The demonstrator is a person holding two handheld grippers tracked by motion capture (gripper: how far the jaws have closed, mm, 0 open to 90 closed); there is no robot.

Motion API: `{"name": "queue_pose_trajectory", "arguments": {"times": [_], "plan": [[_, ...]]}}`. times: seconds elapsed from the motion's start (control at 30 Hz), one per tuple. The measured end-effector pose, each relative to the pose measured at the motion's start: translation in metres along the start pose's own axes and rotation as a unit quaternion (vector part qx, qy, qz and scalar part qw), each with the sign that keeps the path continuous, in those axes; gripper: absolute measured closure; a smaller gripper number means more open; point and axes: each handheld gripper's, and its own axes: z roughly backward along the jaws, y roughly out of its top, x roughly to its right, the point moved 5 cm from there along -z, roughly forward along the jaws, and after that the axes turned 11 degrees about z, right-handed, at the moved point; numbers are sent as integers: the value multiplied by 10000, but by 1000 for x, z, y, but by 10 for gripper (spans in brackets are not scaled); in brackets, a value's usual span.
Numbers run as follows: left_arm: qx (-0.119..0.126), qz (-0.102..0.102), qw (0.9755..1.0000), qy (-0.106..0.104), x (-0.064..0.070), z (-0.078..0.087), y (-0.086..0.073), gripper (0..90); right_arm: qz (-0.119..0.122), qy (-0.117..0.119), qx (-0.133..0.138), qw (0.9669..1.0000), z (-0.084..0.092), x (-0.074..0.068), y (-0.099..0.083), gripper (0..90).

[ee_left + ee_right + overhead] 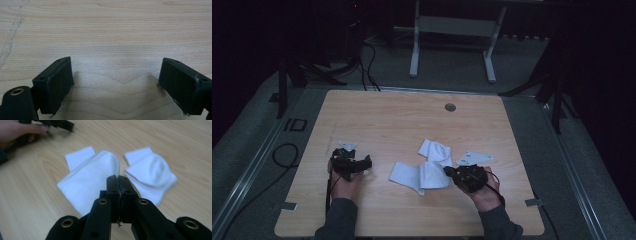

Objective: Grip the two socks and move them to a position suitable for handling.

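Note:
Two white socks lie on the wooden table (402,120). The nearer sock (417,175) (85,180) is folded over on itself; the other sock (435,150) (150,172) is bunched just behind it. My right gripper (446,171) (117,178) is shut, and the edge of the nearer sock runs up into its jaw tips. My left gripper (364,164) (116,72) rests low over bare wood to the left of the socks, open, with nothing between its pads. In the right gripper view the other hand (17,130) is at the top left.
A round grey grommet (450,107) sits in the table near its far edge. A white table frame (452,30) and cables stand on the dark floor beyond. Bare wood (112,30) stretches ahead of my left gripper.

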Motion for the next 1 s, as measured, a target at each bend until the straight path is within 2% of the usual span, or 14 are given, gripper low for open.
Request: {"name": "queue_pose_trajectory", "arguments": {"times": [0.13,0.3,0.43,0.57,0.67,0.8,0.9,1.0], "plan": [[-2,-5,10000,1,0,0,0,119,-231,-61,-107,9997,5,7,-23,880],[-7,-10,10000,2,0,0,0,119,-446,-8,-102,9990,13,10,-36,879],[-11,-18,10000,-1,0,0,0,119,-472,-71,-130,9988,21,12,-42,877],[-10,-19,10000,-1,0,0,0,119,-547,-198,-261,9980,21,23,-51,874],[-11,-20,10000,0,0,0,0,119,-381,-562,-612,9958,16,31,-59,859],[-7,-16,10000,-1,1,0,0,119,-285,-699,-615,9952,15,30,-59,775],[-10,-20,10000,0,0,0,0,119,-262,-770,-558,9951,14,30,-56,780],[-8,-19,10000,1,0,0,0,119,-225,-643,-626,9957,7,26,-57,849]]}}
